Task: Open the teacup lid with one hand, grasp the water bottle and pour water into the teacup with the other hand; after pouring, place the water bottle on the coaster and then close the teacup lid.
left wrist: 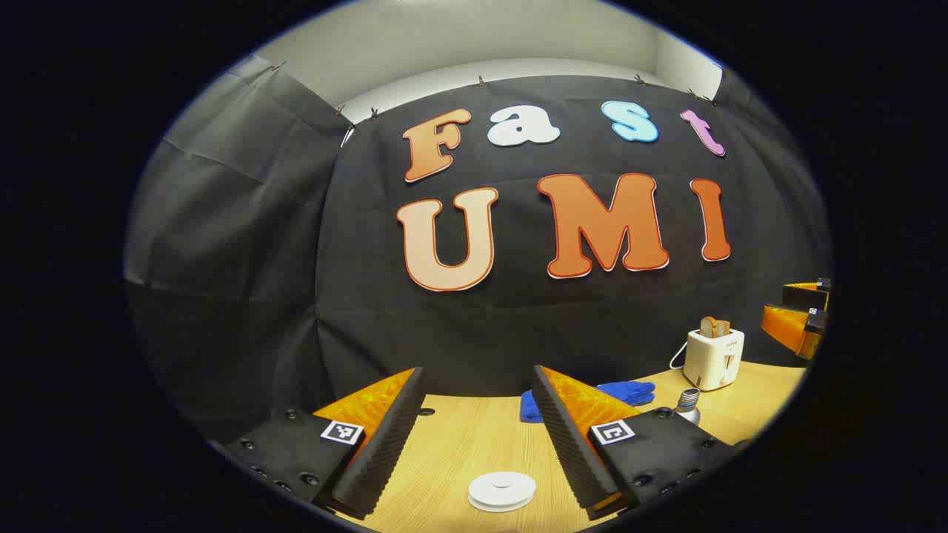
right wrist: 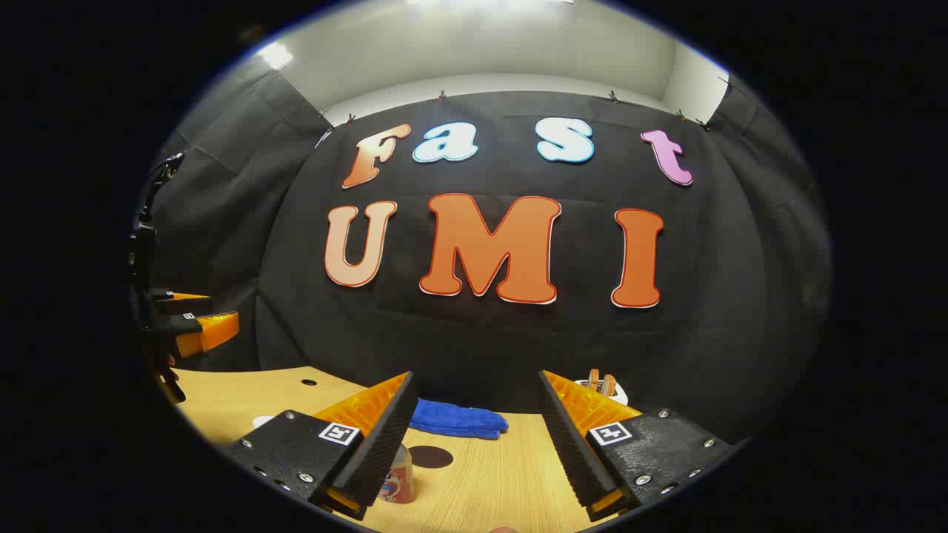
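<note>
- My left gripper [left wrist: 478, 385] hangs above the wooden table [left wrist: 459, 444] with its two ribbed, wedge-shaped fingers spread wide apart and nothing between them.
- Below the gap, at the near edge of the left gripper view, lies the teacup lid [left wrist: 501, 490] — a flat, round, smooth white disc with a small raised centre; the cup under it I cannot make out.
- Beside my left gripper's right-hand finger, the metal cap and neck of the water bottle [left wrist: 688, 404] stick up, the body hidden behind the finger.
- Behind that lies a crumpled blue cloth [left wrist: 626, 391], soft and folded, and farther off a boxy white toaster [left wrist: 714, 358] with bread slices standing in its slots.
- My right gripper [right wrist: 474, 389] is also spread open over the pale, fine-grained tabletop, holding nothing.
- In the right gripper view, a flat dark round coaster [right wrist: 431, 457] lies on the wood between the fingers, just in front of the blue cloth.
- A small cylindrical can [right wrist: 398, 476] with a printed wrapper stands partly hidden behind the left-hand finger — close beside the coaster.
</note>
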A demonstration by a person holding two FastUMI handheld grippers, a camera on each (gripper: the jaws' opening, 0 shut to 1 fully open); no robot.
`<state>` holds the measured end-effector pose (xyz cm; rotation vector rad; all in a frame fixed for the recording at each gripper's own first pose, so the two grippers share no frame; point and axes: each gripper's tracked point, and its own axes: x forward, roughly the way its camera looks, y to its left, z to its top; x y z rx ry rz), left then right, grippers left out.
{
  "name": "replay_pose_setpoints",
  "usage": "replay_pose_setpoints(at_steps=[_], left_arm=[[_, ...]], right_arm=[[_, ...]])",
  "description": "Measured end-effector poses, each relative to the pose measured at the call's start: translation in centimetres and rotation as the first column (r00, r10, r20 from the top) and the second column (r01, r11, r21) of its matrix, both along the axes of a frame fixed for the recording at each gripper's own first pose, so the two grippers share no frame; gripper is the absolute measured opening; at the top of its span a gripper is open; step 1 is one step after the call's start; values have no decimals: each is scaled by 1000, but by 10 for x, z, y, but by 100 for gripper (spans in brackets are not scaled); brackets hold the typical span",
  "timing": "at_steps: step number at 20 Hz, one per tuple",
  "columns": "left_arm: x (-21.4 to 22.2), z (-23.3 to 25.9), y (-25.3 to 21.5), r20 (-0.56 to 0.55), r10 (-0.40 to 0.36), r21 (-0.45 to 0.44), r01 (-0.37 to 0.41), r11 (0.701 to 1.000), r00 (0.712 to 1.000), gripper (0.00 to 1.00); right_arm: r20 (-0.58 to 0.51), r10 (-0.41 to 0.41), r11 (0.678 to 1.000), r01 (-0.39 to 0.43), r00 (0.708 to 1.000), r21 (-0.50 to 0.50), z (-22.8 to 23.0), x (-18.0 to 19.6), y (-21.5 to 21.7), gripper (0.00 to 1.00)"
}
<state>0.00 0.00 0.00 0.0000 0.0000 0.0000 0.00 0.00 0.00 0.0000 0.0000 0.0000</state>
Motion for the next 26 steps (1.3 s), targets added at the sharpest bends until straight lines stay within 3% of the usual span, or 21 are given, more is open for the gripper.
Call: replay_pose_setpoints(at_steps=[4, 17, 21, 26], left_arm=[[1, 1, 2, 7, 3, 0, -3, 1000, 1000, 99], [6, -20, -3, -49, -34, -19, 33, 999, 998, 93], [9, -44, -3, -97, -42, -12, 41, 999, 994, 96], [12, -92, -14, -178, -103, -7, 103, 995, 979, 99]], right_arm=[[-11, 3, 1000, -3, 1000, 7, -3, 3, 0, 97], [-31, 28, 999, -27, 999, 16, -12, 9, 10, 97], [-50, 45, 999, -44, 998, 19, -24, 6, 18, 97], [-92, 86, 996, -83, 992, 36, -46, 4, 32, 97]])
